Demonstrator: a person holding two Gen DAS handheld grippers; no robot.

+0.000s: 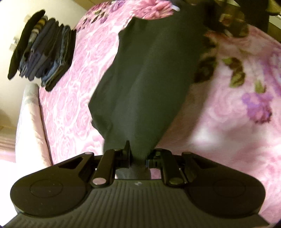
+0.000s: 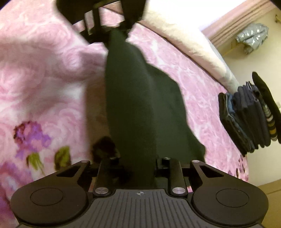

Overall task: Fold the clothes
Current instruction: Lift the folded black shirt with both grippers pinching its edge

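A dark green garment hangs stretched between my two grippers above a pink floral blanket. In the left wrist view my left gripper is shut on one end of the cloth, which bunches between the fingers. The right gripper shows blurred at the far end. In the right wrist view my right gripper is shut on the other end of the garment, and the left gripper grips it at the top. The fingertips are hidden by the fabric.
A stack of folded dark and blue clothes sits on the blanket near the bed's edge. A pale cushion edge borders the bed. A silver crumpled object lies beyond, by the wall.
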